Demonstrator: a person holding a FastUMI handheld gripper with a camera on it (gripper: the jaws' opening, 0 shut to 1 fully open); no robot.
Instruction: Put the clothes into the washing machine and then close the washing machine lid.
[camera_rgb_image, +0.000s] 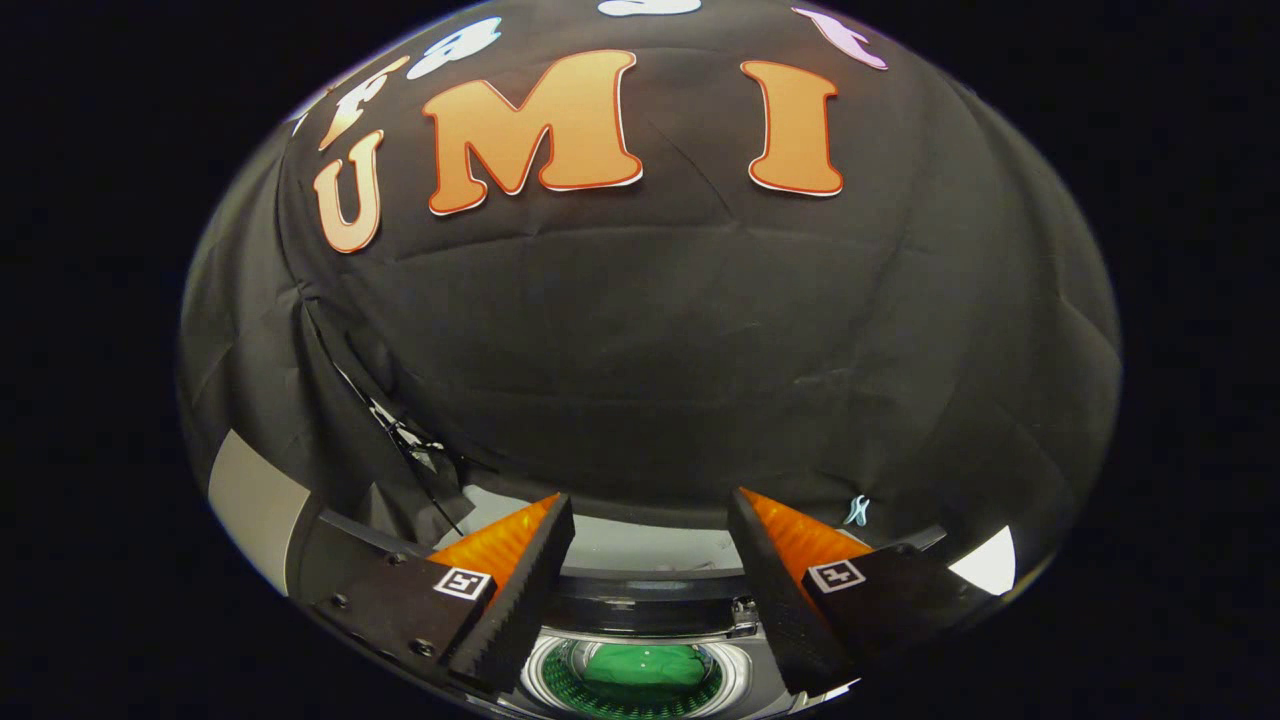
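Observation:
My gripper (650, 520) is open, its two orange and black fingers spread wide with nothing between them. Below and between the fingers I see the washing machine's round drum opening (640, 675). A green piece of clothing (645, 665) lies inside the drum. The machine's dark top rim (650, 595) runs across just behind the opening, between the fingers. I cannot make out the lid in this view.
The booth's black cloth wall (650, 350) rises beyond the fingers. A pale strip of surface (650, 545) shows behind the machine at the foot of the cloth. A light grey panel (250, 500) stands to the left of the left finger.

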